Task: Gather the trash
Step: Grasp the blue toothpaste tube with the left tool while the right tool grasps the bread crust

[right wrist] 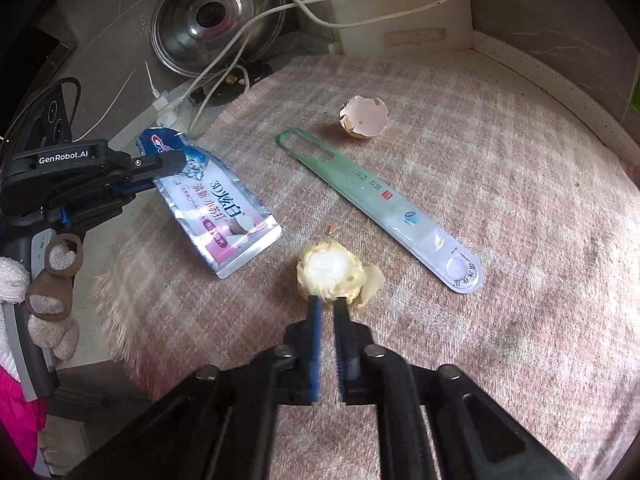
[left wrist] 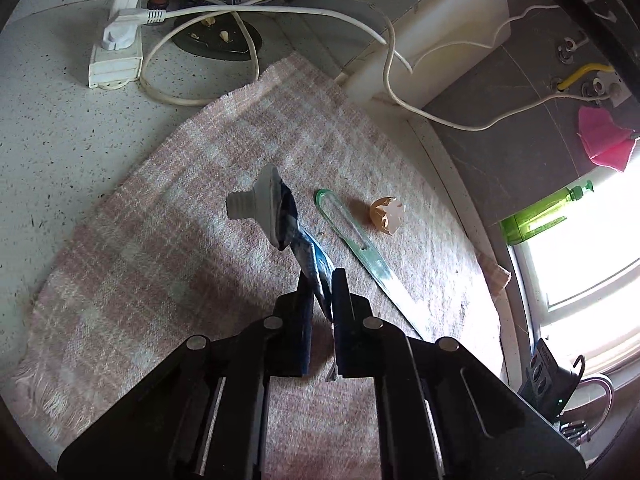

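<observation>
My left gripper (left wrist: 322,276) is shut on a flattened toothpaste tube (left wrist: 288,220) and holds it above the pink checked cloth (left wrist: 160,248); the tube also shows in the right wrist view (right wrist: 224,216), with the left gripper (right wrist: 168,164) clamped on its upper end. My right gripper (right wrist: 327,300) is shut on a yellowish corn cob piece (right wrist: 330,268). A broken eggshell (right wrist: 364,117) lies on the cloth beyond it, and also shows in the left wrist view (left wrist: 387,216). A long green-and-white plastic wrapper (right wrist: 376,204) lies flat between them, seen too in the left wrist view (left wrist: 360,248).
A white power strip (left wrist: 118,40) with cables (left wrist: 248,8) lies at the back left. A steel pot lid (right wrist: 216,20) leans on the wall. A white cutting board (left wrist: 436,36) stands at the back. A green bottle (left wrist: 540,216) and a window are on the right.
</observation>
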Demonstrator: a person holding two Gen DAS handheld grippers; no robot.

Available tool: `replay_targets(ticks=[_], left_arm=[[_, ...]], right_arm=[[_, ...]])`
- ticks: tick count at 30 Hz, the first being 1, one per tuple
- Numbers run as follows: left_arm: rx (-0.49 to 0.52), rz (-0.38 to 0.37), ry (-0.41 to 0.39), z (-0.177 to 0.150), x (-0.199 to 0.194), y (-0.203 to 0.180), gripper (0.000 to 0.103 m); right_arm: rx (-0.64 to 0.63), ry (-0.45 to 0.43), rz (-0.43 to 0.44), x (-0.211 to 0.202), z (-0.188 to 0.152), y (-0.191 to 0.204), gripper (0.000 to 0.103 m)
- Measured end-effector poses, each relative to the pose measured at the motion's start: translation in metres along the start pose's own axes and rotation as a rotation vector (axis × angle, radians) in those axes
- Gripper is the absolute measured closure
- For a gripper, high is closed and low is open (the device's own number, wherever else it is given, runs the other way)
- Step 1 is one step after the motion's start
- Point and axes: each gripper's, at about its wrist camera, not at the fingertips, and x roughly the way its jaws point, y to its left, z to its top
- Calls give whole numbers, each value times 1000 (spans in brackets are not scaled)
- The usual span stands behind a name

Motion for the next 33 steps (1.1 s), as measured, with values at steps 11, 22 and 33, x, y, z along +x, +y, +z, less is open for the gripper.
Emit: replay_targets(ticks=[11,22,33], left_arm=[[29,-10,-8,-22,-31,-4,99],[75,-19,-20,-36,-61,-6,100],[135,-52,10,-58,-81,-14,100]], right_arm=[[-22,1,-38,22,13,6,51],[2,-76,-29,-11,10,-4,64],[-11,-132,-19,-78,-47,7,64]])
